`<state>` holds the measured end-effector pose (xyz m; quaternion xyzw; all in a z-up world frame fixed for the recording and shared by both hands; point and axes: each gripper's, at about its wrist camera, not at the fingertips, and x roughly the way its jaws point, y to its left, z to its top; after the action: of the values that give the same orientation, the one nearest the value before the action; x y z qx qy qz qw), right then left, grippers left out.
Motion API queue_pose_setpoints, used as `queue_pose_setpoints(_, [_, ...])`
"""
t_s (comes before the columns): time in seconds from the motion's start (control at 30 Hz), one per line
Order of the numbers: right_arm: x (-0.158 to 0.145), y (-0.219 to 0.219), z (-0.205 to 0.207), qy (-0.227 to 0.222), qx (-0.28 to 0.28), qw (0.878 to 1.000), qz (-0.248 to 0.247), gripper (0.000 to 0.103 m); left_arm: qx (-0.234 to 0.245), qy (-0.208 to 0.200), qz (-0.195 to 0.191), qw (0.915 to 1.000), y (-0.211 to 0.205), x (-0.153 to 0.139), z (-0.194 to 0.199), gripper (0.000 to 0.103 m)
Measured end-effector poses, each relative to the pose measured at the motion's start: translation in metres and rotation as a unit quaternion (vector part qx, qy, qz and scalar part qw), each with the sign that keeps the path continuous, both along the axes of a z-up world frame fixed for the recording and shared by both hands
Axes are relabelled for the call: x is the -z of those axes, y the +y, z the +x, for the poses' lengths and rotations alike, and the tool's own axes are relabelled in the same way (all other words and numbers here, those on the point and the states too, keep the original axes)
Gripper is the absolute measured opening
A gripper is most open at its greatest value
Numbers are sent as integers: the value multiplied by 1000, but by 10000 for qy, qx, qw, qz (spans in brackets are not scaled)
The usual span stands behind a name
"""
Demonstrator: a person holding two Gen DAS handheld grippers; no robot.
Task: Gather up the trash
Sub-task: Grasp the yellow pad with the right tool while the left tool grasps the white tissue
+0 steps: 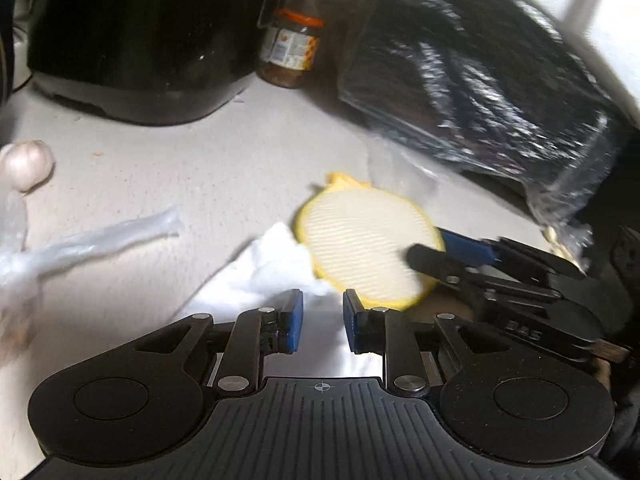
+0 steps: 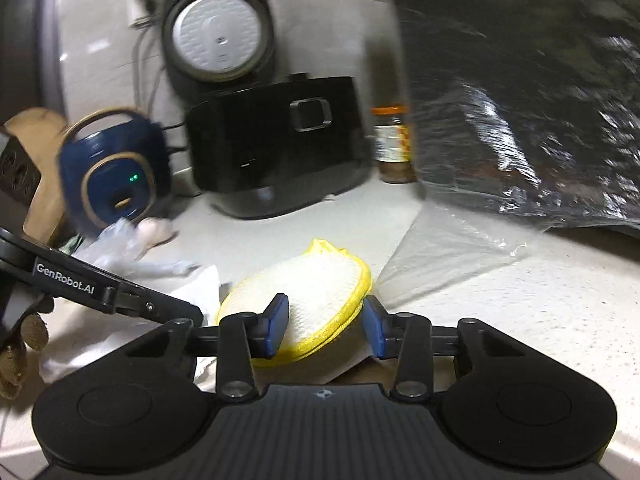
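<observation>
Your right gripper (image 2: pixel 325 326) with jaws spread astride the yellow-rimmed round pad (image 2: pixel 308 300), pad lying flat, its yellow tab pointing toward the black rice cooker (image 2: pixel 276 140), your left gripper (image 1: pixel 322 322) also parted, over white tissue (image 1: pixel 264 268) beside the pad.

My matt black plastic tongs (image 2: pixel 325 330) flanked a ribbed, yellow-rimmed disc (image 2: pixel 316 288); nearby lay crinkled glossy film (image 1: pixel 480 68) on speckled matt counter (image 1: pixel 192 160).
</observation>
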<state>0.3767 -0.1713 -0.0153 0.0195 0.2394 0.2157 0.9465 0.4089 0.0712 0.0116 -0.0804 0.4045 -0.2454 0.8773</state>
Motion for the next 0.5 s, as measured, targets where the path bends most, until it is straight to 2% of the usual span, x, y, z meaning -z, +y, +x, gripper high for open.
queue_pose_setpoints(0.13, [-2, 8, -10, 11, -83, 9999, -82, 40, 131, -526, 421, 9976, 3, -22, -36, 25])
queue_pose_setpoints(0.2, [-4, 8, -16, -6, -54, 9999, -103, 40, -14, -634, 608, 9961, 5, -27, -43, 25])
queue_pose_setpoints(0.4, [-3, -2, -20, 278, 159, 9990, 314, 45, -497, -492, -3, 9976, 9, -22, -14, 25])
queue_pose_setpoints(0.43, [-1, -5, -20, 379, 212, 9983, 397, 45, -465, -422, -26, 9980, 4, -20, -6, 25])
queue_pose_setpoints(0.5, [2, -13, -20, 564, 288, 9963, 582, 49, -365, -347, 164, 9986, -8, -15, 7, 25])
